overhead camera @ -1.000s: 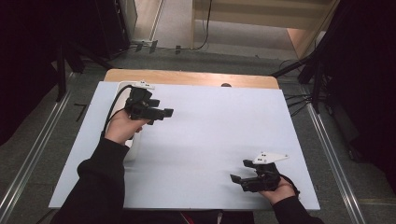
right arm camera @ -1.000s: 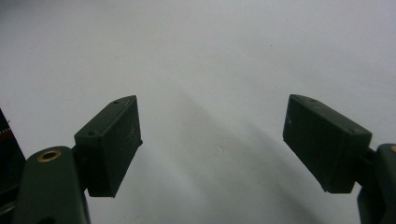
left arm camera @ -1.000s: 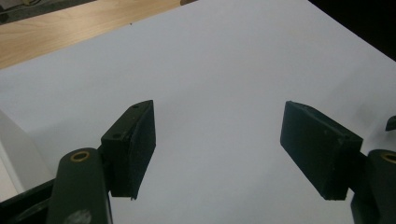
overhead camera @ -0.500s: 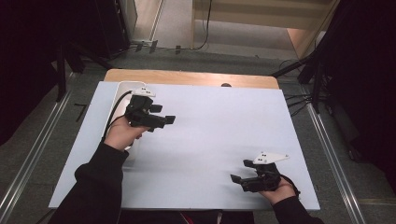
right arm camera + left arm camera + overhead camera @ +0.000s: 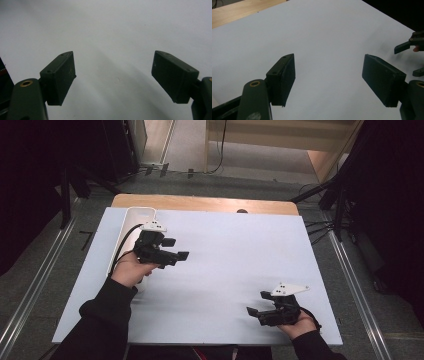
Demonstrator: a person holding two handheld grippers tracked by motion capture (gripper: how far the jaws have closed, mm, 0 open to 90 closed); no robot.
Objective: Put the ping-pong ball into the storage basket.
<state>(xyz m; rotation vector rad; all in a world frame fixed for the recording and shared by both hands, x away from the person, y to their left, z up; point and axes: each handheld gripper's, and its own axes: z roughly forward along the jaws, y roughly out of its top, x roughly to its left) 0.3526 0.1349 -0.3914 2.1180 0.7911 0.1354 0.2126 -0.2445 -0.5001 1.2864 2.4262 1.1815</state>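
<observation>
Left tongs (image 5: 181, 255) drift nearer white oblong tray (image 5: 131, 218) on pale blue counter (image 5: 225, 270); right tongs (image 5: 251, 310) idle. Both released, nothing held. Approach step; next needs target.

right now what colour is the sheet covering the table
Pale blue-white flat sheet, best in the high view.

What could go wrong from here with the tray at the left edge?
1. The left hand-held gripper is open and empty over the bare sheet, while the white tray lies behind its hand; a careless pull back may knock the tray.
2. Its cable loops over the tray and could drag it.
3. The right hand-held gripper, also open, sits near the table's front edge, with little room there.
</observation>
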